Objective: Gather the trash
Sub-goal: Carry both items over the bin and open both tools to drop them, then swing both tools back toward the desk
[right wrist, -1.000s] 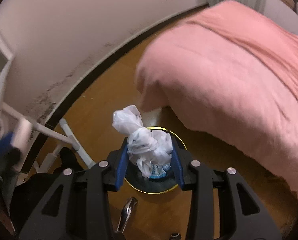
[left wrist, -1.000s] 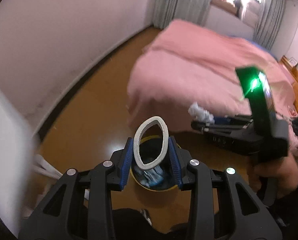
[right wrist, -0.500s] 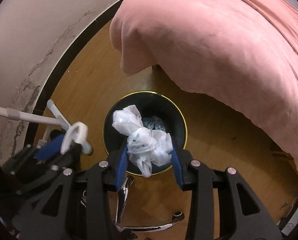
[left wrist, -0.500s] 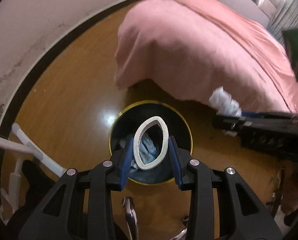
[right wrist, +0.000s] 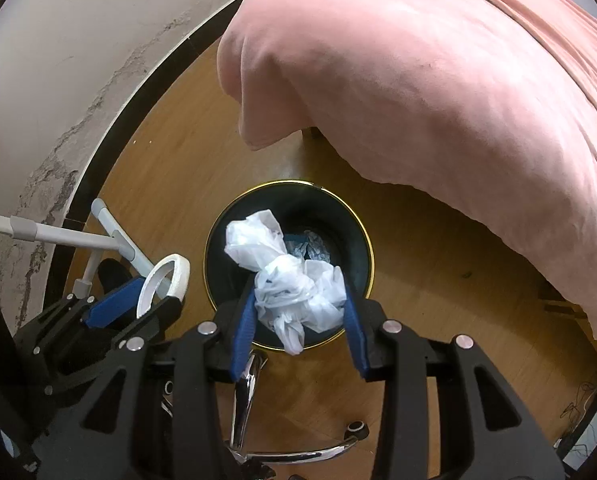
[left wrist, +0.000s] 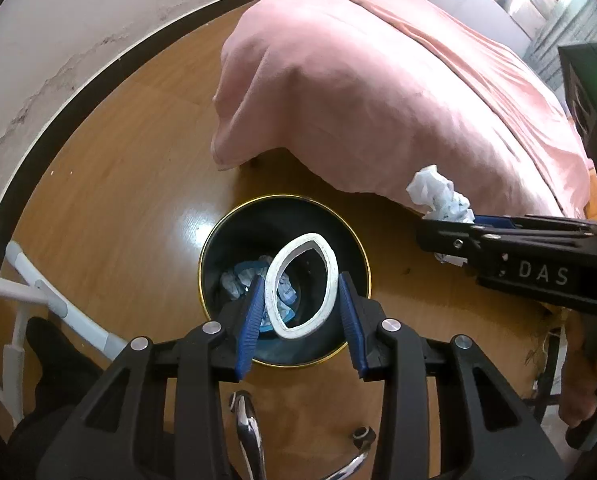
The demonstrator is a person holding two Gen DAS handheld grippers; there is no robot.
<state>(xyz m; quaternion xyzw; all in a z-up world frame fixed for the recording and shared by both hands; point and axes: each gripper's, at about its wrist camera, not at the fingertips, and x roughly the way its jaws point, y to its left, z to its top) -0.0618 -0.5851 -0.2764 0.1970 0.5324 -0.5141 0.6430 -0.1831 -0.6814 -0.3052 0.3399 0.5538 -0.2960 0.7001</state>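
Note:
A round black trash bin (left wrist: 214, 248) with a gold rim stands on the wood floor, with crumpled trash inside; it also shows in the right wrist view (right wrist: 358, 232). My left gripper (left wrist: 300, 312) is shut on a squashed white tape ring (left wrist: 326, 280) and holds it above the bin's opening. My right gripper (right wrist: 298, 322) is shut on a crumpled white plastic bag (right wrist: 290, 280), also above the bin. In the left wrist view the right gripper (left wrist: 450, 236) with the bag (left wrist: 438, 194) sits to the right. In the right wrist view the left gripper (right wrist: 150, 300) with the ring (right wrist: 176, 276) sits to the left.
A bed under a pink cover (left wrist: 378, 92) overhangs the floor just behind the bin. A white metal frame (right wrist: 110, 236) stands at the left by the wall. Chrome chair-base legs (right wrist: 246, 396) lie on the floor below the grippers.
Both grippers have tilted down and moved over the bin, which now sits centred under the fingers. The ring and the bag stay gripped.

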